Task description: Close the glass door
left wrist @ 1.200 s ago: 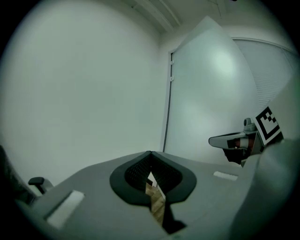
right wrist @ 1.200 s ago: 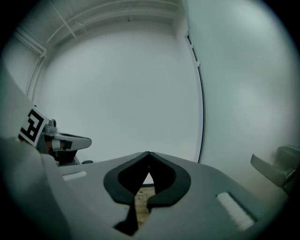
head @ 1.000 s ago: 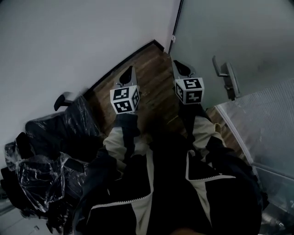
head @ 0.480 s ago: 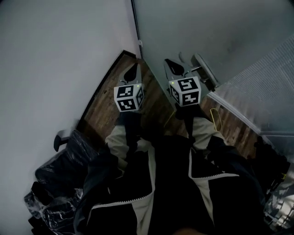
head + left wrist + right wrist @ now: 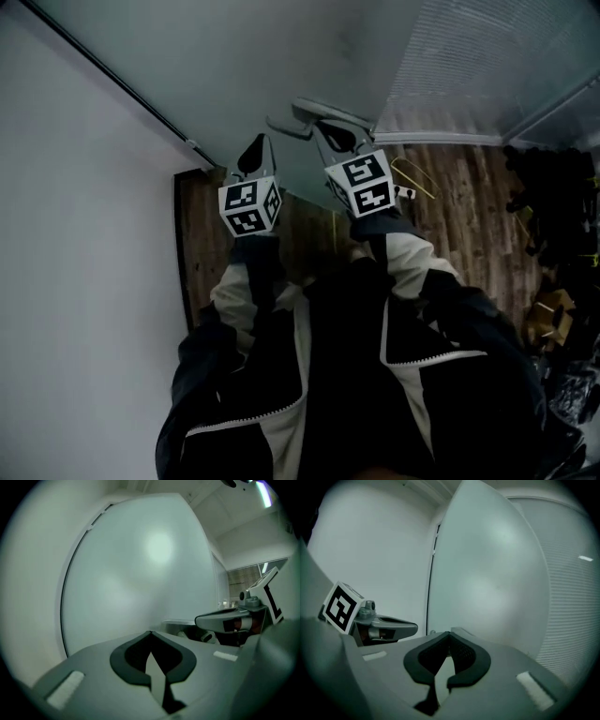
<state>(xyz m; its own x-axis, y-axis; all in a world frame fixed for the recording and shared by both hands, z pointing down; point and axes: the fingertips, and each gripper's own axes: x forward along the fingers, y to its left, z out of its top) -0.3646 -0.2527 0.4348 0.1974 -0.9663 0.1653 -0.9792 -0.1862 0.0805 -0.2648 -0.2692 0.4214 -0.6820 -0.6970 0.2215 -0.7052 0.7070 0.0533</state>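
The frosted glass door (image 5: 281, 56) fills the top of the head view, and its grey lever handle (image 5: 314, 112) juts out just beyond my right gripper (image 5: 332, 137). My left gripper (image 5: 257, 148) is beside it, to the left of the handle, pointing at the pane. Both are shut with nothing between the jaws. In the left gripper view the left gripper (image 5: 150, 634) faces the pale glass door (image 5: 140, 573), with the right gripper (image 5: 234, 619) to its right. In the right gripper view the right gripper (image 5: 450, 634) also faces the glass door (image 5: 487, 573), the left gripper (image 5: 382, 626) beside it.
A white wall (image 5: 84, 234) stands at the left, meeting the door along a black strip (image 5: 112, 80). A ribbed glass panel (image 5: 487, 66) adjoins the door on the right. Wood floor (image 5: 459, 216) lies below, with dark clutter (image 5: 553, 206) and a yellow wire piece (image 5: 412, 178) at the right.
The view has swung round: the door now spans the top and the plastic-wrapped chairs are out of view. Both grippers, still shut side by side, have come up to the door by its handle.
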